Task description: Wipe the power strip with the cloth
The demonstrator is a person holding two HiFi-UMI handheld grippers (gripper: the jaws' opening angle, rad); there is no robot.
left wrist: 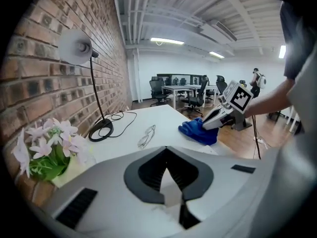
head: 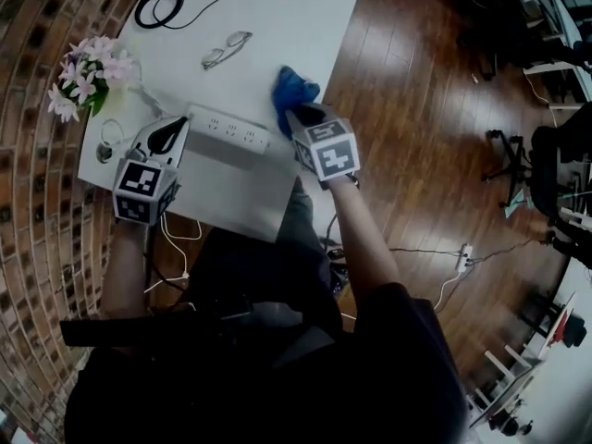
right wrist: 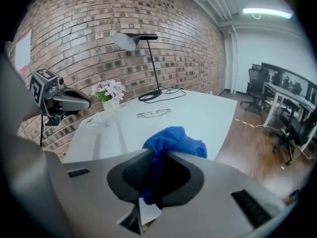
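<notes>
R gripper (right wrist: 151, 182): jaws clamped on blue cloth (right wrist: 174, 141), by power strip (head: 229, 133) end. L gripper (left wrist: 171, 177): jaws together, empty, over white table (head: 305, 26).

The person wears a dark short-sleeved top (head: 277, 387). The pale grey, black-lined left gripper (head: 174, 126) and right gripper (head: 301, 112) each bear a black-and-white marker cube (head: 143, 189).

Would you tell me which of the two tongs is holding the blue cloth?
The right tongs: they are shut on the cloth near the power strip, while the left tongs are shut with nothing between them.
</notes>
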